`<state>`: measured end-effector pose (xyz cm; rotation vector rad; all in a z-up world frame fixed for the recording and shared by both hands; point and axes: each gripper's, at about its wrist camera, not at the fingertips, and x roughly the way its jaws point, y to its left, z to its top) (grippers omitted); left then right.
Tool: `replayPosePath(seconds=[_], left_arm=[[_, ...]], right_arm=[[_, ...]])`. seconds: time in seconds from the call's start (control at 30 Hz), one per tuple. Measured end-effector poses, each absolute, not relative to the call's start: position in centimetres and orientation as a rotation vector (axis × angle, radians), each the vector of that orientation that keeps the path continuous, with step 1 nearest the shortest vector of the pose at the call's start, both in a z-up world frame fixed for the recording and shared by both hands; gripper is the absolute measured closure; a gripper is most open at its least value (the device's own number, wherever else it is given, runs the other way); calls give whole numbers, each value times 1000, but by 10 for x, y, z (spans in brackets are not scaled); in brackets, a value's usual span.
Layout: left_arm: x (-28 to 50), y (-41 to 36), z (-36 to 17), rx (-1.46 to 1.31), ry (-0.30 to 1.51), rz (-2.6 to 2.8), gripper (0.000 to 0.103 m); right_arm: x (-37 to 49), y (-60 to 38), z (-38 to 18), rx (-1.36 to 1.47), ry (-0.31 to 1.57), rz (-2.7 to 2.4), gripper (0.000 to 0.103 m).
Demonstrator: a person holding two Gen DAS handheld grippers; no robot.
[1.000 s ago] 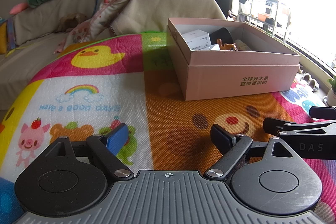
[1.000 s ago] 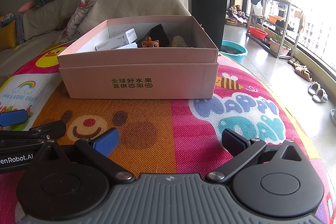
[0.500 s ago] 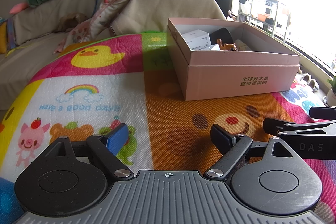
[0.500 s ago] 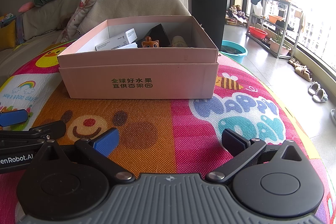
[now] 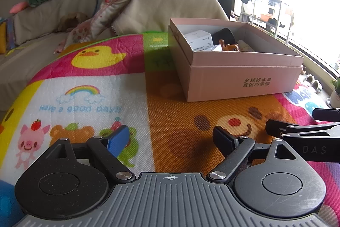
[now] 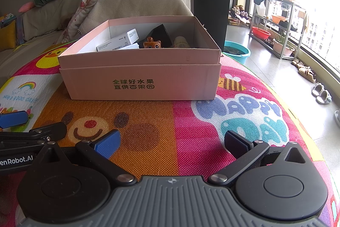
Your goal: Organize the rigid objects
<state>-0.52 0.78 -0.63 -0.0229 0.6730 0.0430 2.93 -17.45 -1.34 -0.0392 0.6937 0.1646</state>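
The pink box [image 6: 142, 82], holding the fox toy [image 6: 151, 44] and other items, sits on the mat straight ahead of the right claw [image 6: 170, 142], nearer than the left claw [image 5: 172, 137]; both claws are spread, empty.

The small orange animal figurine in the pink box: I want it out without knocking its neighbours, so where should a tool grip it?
Grip the orange figurine by its head, coming straight down from above. Only the head clears the pink box wall, and the white carton and black block crowd its sides, so a sideways approach looks blocked.
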Motion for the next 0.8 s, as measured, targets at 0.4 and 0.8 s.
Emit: replayPosePath(seconds=[0.4,0.8], left_arm=[[-5,8,-6,-17,673,45,13],[-5,7,-6,-28,673,37,12]], right_arm=[[29,-174,-14,-39,694,165,0],[29,-174,-13,-41,694,164,0]])
